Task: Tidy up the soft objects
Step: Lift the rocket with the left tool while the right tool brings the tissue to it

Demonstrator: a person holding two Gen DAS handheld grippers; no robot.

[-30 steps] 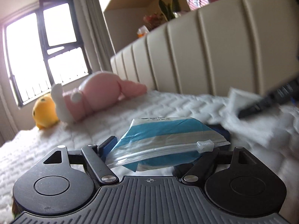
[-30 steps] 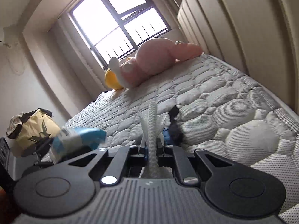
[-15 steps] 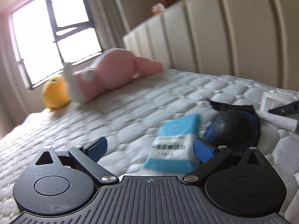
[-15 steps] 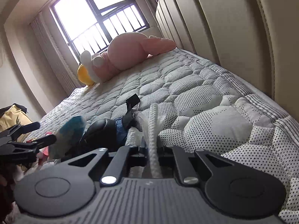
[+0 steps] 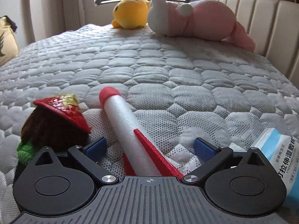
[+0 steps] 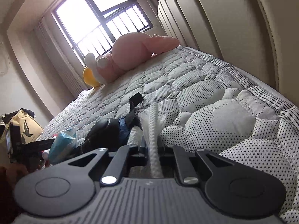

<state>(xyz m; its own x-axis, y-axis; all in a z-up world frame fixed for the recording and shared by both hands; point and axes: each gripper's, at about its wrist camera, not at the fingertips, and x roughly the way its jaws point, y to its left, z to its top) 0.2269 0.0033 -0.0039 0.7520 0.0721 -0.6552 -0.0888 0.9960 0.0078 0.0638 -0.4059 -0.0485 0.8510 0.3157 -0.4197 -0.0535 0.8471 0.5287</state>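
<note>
My left gripper [image 5: 149, 147] is open low over the quilted mattress [image 5: 149, 71], its blue pads either side of a white foam rocket [image 5: 125, 128] with a red tip and red fins. A brown knitted doll [image 5: 54, 128] with a red straw hat lies by the left finger. A blue-and-white wipes pack [image 5: 280, 155] lies at the right. My right gripper [image 6: 152, 145] is shut on a white rope in clear wrap [image 6: 152, 123], near the headboard. Beside it lie a black and blue pad [image 6: 110, 132] and the wipes pack [image 6: 62, 143].
A pink plush [image 5: 201, 18] and a yellow plush [image 5: 130, 13] rest at the far end under the window [image 6: 101, 18]. The padded headboard [image 5: 271, 26] runs along the right. A yellow bag [image 6: 26, 128] sits beyond the bed's left edge.
The left gripper let go of the wipes pack, which now lies on the bed, and swung left to the foam rocket and doll. The right gripper kept hold of the rope, shifting slightly.
</note>
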